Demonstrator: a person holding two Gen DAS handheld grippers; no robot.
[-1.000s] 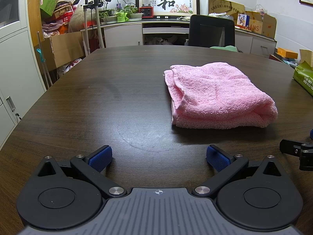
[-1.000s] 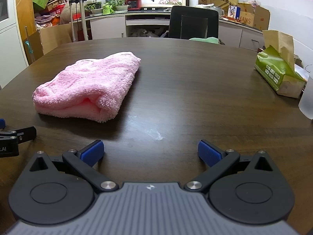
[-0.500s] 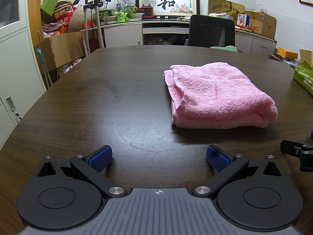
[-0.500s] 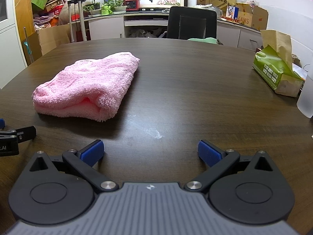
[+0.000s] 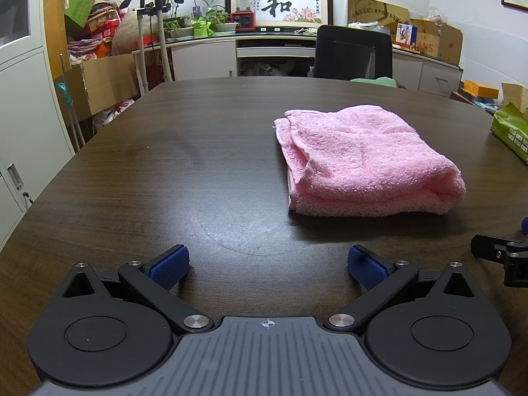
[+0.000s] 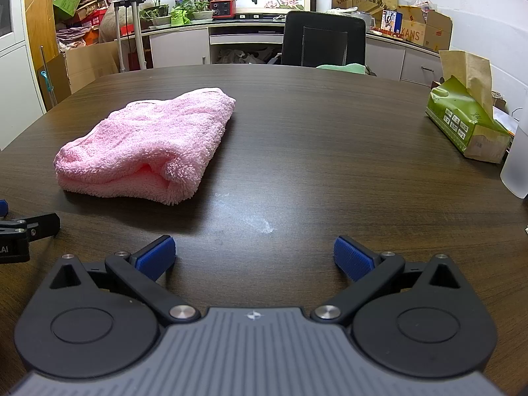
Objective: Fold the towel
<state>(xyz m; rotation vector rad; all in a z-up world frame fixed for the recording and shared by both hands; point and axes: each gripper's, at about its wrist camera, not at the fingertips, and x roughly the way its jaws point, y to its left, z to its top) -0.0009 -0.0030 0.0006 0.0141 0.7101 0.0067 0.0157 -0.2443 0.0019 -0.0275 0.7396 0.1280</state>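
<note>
The pink towel (image 5: 366, 161) lies folded in a thick bundle on the dark wooden table (image 5: 165, 171), at 1 o'clock from the left gripper (image 5: 268, 262) and at 11 o'clock from the right gripper (image 6: 254, 255). Both grippers have their blue pads spread wide and hold nothing. Only the left view shows the layered hems of the towel. Only the right view shows its rolled end and the whole green tissue box (image 6: 462, 122) at 2 o'clock.
</note>
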